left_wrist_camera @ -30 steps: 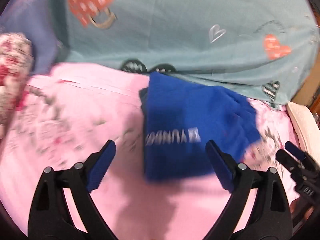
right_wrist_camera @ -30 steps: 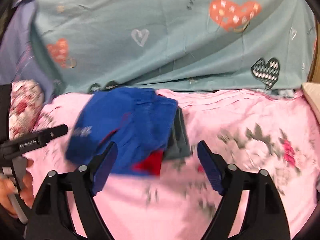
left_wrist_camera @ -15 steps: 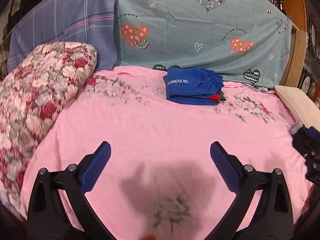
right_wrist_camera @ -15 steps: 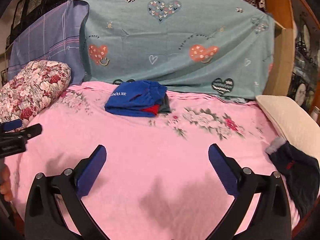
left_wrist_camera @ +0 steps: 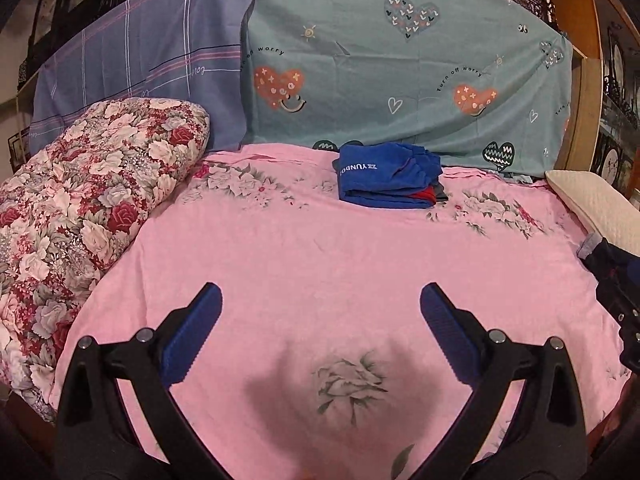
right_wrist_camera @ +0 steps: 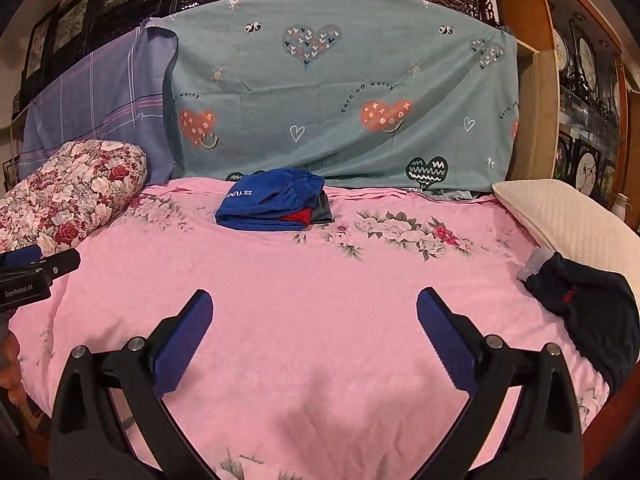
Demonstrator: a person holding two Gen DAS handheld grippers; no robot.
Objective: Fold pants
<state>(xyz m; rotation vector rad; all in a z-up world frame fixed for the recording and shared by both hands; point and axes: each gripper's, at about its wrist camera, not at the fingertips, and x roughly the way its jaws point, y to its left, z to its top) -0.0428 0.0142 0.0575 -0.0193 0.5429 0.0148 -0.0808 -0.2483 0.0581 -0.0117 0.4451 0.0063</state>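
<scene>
Warm, dim indoor light; both views sharp, corners vignetted black, edges bowed (fisheye). A soft shadow darkens the bed (left_wrist_camera: pixel 320 240) below each tool.

Sheet: you have a pink floral bedsheet (right_wrist_camera: pixel 320 300) covering the bed.
Left: your flowered quilt roll (left_wrist_camera: pixel 92 192) lies at the sheet's left edge.
Back: a teal heart-print cloth (right_wrist_camera: pixel 340 92) hangs beside a purple plaid cloth (left_wrist_camera: pixel 140 80).
Right: your cream pillow (right_wrist_camera: pixel 568 220) rests there.
</scene>
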